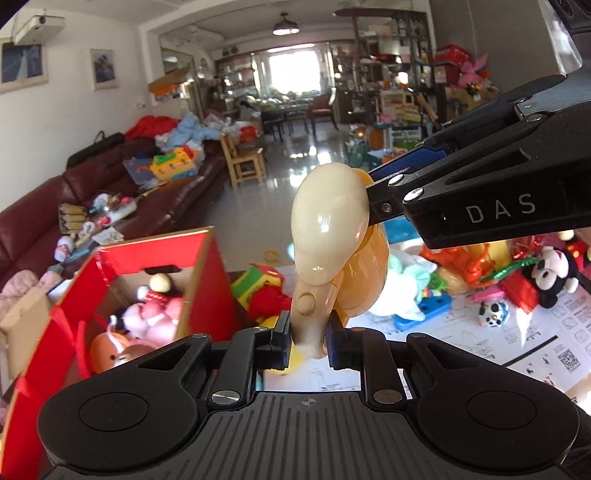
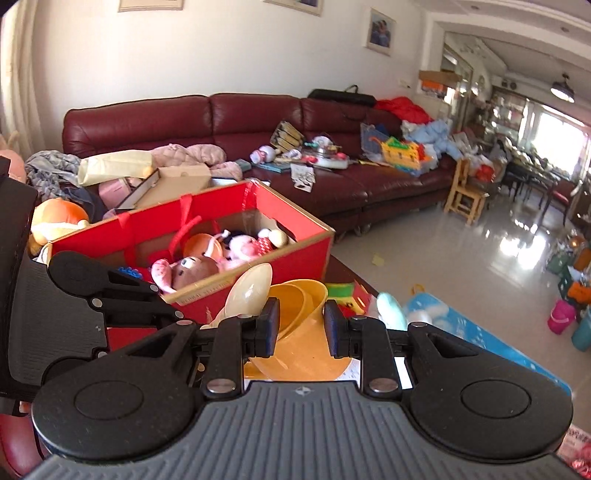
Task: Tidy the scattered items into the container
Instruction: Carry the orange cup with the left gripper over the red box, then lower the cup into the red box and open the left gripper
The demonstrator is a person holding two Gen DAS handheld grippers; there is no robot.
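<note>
One cream spoon [image 1: 325, 236] in left gripper [image 1: 308, 343] jaws, one yellow bowl [image 2: 299, 317] pinched in right gripper [image 2: 301, 330] jaws.

Long living room, pretty bright. A dark red leather sofa [image 2: 258, 122] ran along the white wall [image 2: 221, 51], with framed pictures [image 2: 380, 32] hung above it. Just past the sofa's far end stood a small wooden chair [image 2: 466, 192]. Glossy pale floor tiles [image 2: 461, 266] stretched beyond it to a dining table [image 1: 284, 110], a sunlit window [image 1: 293, 68] behind that, and a ceiling lamp [image 1: 285, 26] overhead.
</note>
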